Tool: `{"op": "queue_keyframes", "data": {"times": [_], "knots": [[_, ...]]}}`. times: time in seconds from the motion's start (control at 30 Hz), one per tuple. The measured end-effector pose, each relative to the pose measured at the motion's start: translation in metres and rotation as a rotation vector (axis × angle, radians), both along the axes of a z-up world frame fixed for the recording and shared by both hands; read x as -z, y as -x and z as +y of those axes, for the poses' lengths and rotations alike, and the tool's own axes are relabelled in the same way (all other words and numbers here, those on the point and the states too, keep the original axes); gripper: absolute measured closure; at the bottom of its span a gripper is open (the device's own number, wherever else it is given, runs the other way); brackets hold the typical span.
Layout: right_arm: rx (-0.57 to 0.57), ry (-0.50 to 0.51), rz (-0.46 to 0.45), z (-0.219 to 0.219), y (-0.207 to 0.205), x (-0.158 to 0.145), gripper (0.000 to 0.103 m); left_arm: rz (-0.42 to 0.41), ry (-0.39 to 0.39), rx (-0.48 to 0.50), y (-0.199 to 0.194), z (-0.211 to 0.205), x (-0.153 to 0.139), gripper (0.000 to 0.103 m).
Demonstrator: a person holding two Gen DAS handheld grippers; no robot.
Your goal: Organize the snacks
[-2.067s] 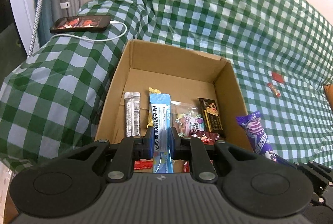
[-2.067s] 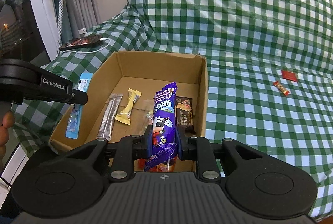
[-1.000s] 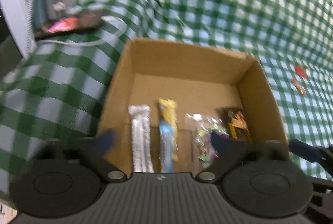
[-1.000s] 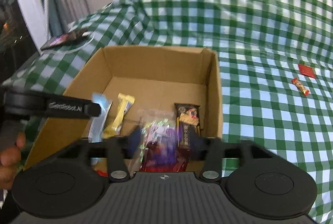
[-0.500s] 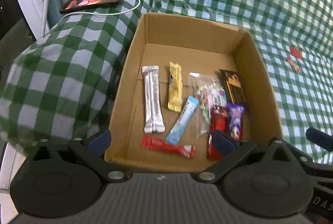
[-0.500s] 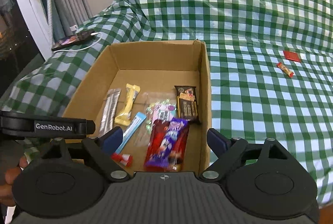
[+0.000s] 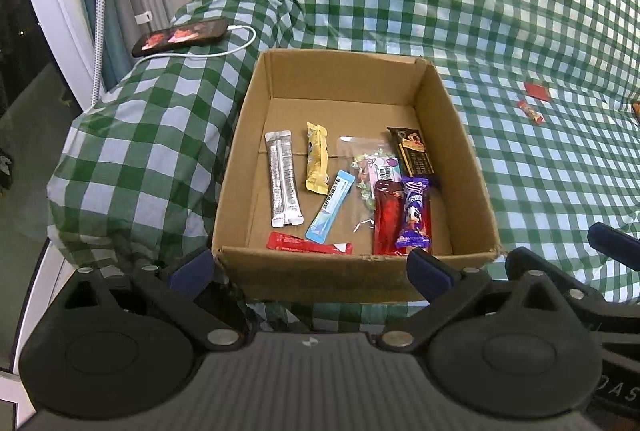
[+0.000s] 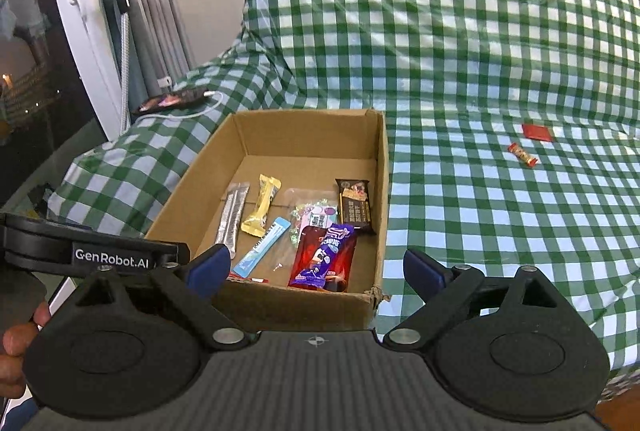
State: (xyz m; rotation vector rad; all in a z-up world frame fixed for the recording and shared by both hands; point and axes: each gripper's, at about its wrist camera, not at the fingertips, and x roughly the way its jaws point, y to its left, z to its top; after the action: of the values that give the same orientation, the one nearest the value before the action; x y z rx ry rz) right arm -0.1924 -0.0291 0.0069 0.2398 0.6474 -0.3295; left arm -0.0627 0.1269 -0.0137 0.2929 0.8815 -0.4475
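An open cardboard box (image 7: 460,135) (image 8: 382,167) sits on a green checked cloth. It holds several snacks: a blue stick (image 7: 331,206) (image 8: 262,246), a purple bar (image 7: 416,211) (image 8: 326,258) lying on a red pack (image 7: 386,215), a silver stick (image 7: 282,183), a yellow bar (image 7: 317,163), a clear candy bag (image 7: 370,163), a brown bar (image 7: 412,151) and a red stick (image 7: 308,243). My left gripper (image 7: 310,269) is open and empty in front of the box's near wall. My right gripper (image 8: 316,271) is open and empty, also near that wall.
Two small red snacks lie on the cloth to the right, a square one (image 7: 537,89) (image 8: 536,131) and a wrapped candy (image 7: 530,111) (image 8: 522,153). A phone (image 7: 180,35) (image 8: 172,99) on a white cable lies at the back left. A window frame and curtain stand at the left.
Both grippers opened and dropped their snacks into the box: the blue stick from the left, the purple bar from the right. Both then drew back and up from the box.
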Motion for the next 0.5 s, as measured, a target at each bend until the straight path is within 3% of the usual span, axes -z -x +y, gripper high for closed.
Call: {"op": "queue_keyframes", "data": {"times": [0.5], "knots": [[0.0,-0.001,-0.08,0.011,0.033,-0.011,0.007,-0.077,-0.013,0.009,0.031,0.006,-0.019,0.0]]}}
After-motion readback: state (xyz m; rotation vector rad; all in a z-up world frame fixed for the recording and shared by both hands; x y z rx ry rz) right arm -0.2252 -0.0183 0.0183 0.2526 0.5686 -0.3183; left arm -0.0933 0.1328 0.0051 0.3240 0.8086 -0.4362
